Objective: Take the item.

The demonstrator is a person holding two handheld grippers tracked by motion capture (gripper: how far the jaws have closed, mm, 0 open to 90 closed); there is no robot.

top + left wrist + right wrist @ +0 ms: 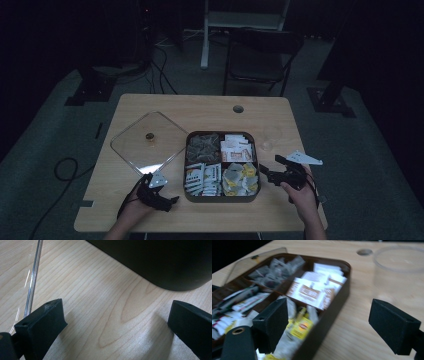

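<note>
A dark square box (221,198) with four compartments of sachets sits mid-table. Its clear lid (131,146) with a small knob lies flat to the left. My left gripper (171,202) rests low by the box's near left corner, open, with bare wood between its jaws (117,315); the box wall (162,262) is just ahead. My right gripper (269,168) hovers at the box's right side, open and holding nothing (329,320). Its left jaw is over the yellow tea bags (299,328), with brown-and-white sachets (312,292) behind them.
A clear glass cup (270,137) stands right of the box, seen close beyond my right jaw (399,267). A cable hole (238,108) is near the table's far edge. The lid's edge (32,282) lies left of my left gripper.
</note>
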